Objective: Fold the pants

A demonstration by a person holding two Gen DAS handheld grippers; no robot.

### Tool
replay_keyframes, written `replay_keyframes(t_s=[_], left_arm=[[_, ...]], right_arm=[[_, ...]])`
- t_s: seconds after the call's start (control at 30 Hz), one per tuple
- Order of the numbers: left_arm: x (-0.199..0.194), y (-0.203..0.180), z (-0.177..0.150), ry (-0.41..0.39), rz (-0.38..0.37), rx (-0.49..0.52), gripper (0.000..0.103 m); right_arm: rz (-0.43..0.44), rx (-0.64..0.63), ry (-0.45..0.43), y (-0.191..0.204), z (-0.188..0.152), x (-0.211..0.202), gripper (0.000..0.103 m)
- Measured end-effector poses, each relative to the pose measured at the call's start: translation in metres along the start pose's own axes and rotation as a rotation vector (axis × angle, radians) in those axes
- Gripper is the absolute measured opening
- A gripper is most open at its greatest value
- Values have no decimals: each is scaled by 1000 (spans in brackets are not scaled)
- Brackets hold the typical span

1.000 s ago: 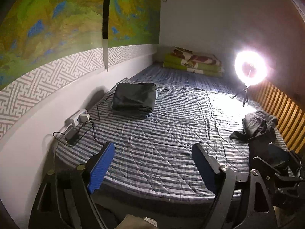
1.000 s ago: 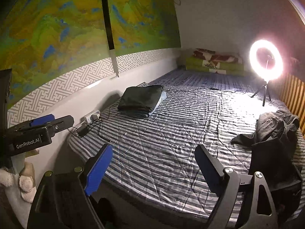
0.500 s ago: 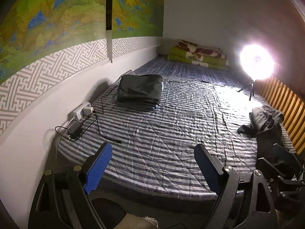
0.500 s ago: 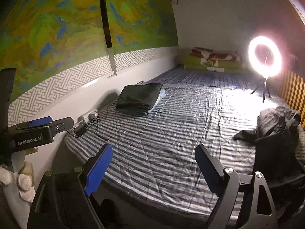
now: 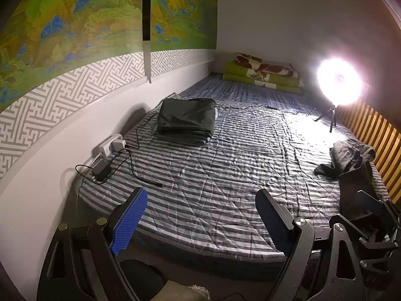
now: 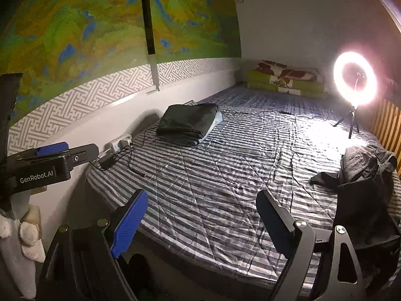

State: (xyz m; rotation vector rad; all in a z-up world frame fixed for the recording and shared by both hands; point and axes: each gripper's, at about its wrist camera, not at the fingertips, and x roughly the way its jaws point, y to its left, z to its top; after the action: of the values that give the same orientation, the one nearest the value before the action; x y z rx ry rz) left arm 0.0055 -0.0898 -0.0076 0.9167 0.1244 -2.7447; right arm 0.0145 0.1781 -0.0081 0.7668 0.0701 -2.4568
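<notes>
Upper left-centre of frame: a dark stack (image 5: 186,121) already folded, smooth, squared off. Centre: striped quilted bedspread (image 5: 225,175) bare. Your left gripper (image 5: 200,215) & right gripper (image 6: 201,217) both spread wide, holding nothing. Right edge: crumpled dark pants (image 6: 363,175), limp, heaped — not yet started.

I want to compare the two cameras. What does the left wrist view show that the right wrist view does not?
Only left wrist view: the right gripper, low right. Only right wrist view: the left gripper, with GenRobot.AI lettering, at the left edge. Both: the striped bed, the crumpled pants at its right, a folded stack, the ring light, each camera's own open fingers.
</notes>
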Motion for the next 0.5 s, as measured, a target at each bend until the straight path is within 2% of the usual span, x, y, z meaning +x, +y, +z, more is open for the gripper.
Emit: replay_keyframes(t_s=[0.3, 0.5], left_arm=[[6, -24, 5, 13, -25, 31, 90], [-9, -56, 23, -24, -50, 80, 90]], right_arm=[[-24, 22, 11, -20, 3, -3, 85], [-20, 37, -20, -34, 12, -18, 85]])
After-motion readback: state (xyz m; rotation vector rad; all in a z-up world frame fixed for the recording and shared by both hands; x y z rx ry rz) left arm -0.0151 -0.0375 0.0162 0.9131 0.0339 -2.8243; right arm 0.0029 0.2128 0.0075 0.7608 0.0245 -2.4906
